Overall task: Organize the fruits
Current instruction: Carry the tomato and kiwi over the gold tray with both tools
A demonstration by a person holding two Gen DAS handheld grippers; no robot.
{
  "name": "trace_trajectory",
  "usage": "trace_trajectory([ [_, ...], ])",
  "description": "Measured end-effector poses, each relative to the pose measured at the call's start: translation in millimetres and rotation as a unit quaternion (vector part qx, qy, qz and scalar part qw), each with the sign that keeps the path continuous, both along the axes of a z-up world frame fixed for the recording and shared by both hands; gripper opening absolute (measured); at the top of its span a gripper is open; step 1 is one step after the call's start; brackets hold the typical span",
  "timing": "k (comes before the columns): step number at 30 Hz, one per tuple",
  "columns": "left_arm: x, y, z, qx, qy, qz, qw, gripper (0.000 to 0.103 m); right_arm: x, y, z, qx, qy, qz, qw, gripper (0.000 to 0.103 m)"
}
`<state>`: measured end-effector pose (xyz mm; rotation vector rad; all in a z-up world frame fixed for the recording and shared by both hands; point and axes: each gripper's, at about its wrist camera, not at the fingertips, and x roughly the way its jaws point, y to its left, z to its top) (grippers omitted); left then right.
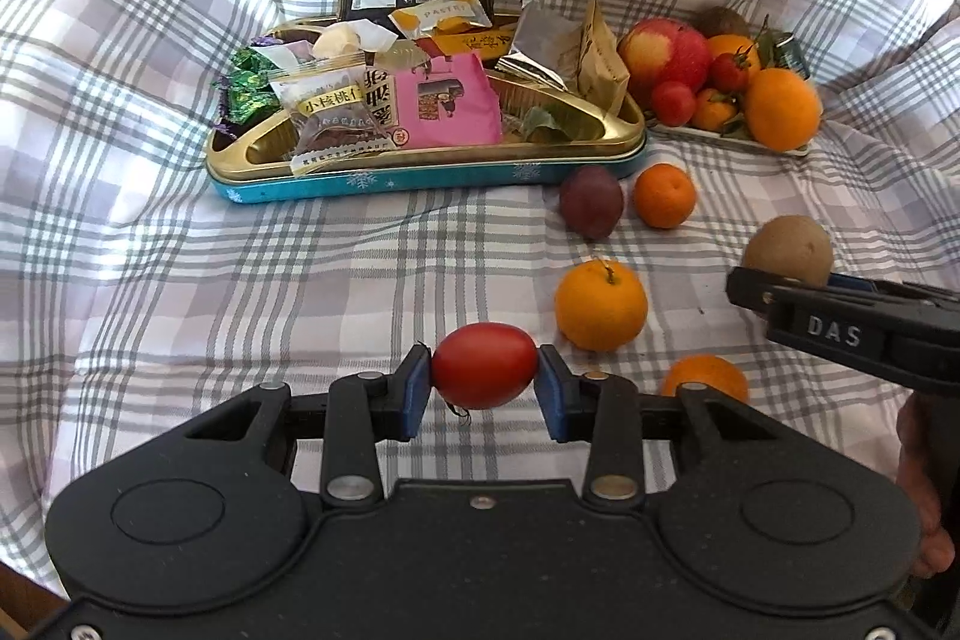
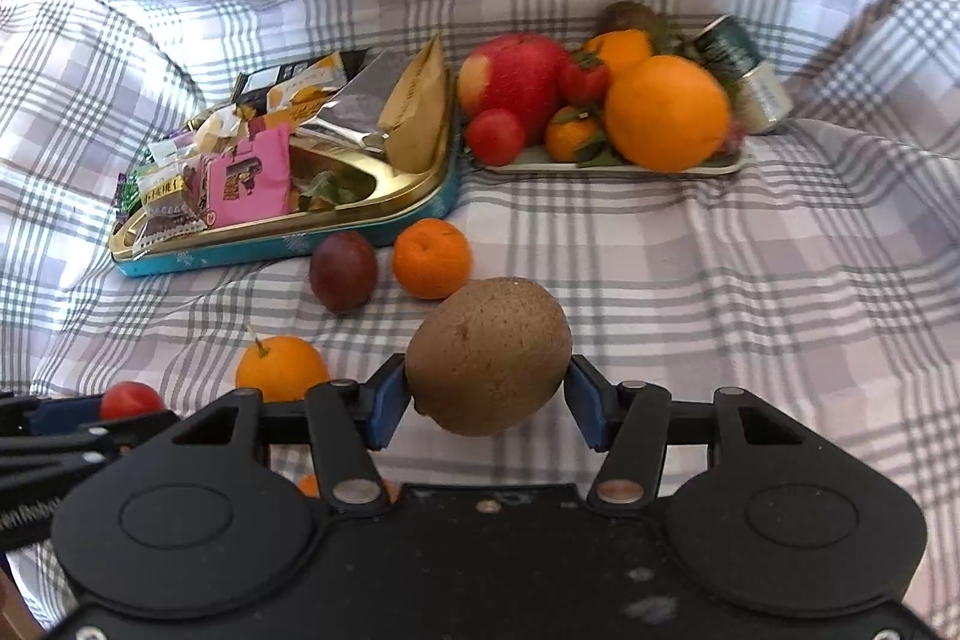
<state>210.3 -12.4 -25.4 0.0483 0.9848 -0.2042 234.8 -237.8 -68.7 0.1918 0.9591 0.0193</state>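
My left gripper (image 1: 485, 377) is shut on a small red tomato (image 1: 483, 365), held above the checked cloth. My right gripper (image 2: 489, 397) is shut on a brown kiwi (image 2: 489, 355); the kiwi also shows in the left wrist view (image 1: 789, 250), to the right of the left gripper. A white fruit plate (image 2: 600, 167) at the back right holds an apple (image 2: 516, 82), a large orange (image 2: 666, 112), tomatoes and mandarins. Loose on the cloth lie a purple plum (image 1: 591, 201), a mandarin (image 1: 665, 195), an orange with a stem (image 1: 601, 305) and another orange (image 1: 707, 377).
A teal and gold tin (image 1: 384, 175) full of wrapped snacks stands at the back left, next to the fruit plate. A dark green can (image 2: 747, 67) lies behind the plate. The cloth rises in folds all around.
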Motion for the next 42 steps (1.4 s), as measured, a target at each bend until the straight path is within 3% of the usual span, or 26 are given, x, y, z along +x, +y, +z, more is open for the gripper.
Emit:
trace_trajectory([
  [10, -45.1, 8.2, 25.1, 0.003, 0.003, 0.004, 1.0000, 0.047, -58.0, -11.2, 37.3, -0.005, -0.027, -0.006, 1.000, 0.058],
  [19, -93.9, 6.0, 29.4, 0.018, 0.022, 0.009, 0.9996, 0.047, -127.6, -14.5, 62.4, -0.004, -0.045, 0.002, 0.999, 0.058],
  [35, -170.4, -13.0, 24.9, 0.036, 0.035, -0.002, 0.9987, 0.047, -237.3, -6.0, 81.8, 0.001, -0.054, 0.013, 0.998, 0.058],
  [42, -196.4, -14.0, 23.8, 0.020, 0.043, -0.005, 0.9988, 0.047, -275.4, -0.9, 82.6, -0.006, -0.050, 0.031, 0.998, 0.058],
])
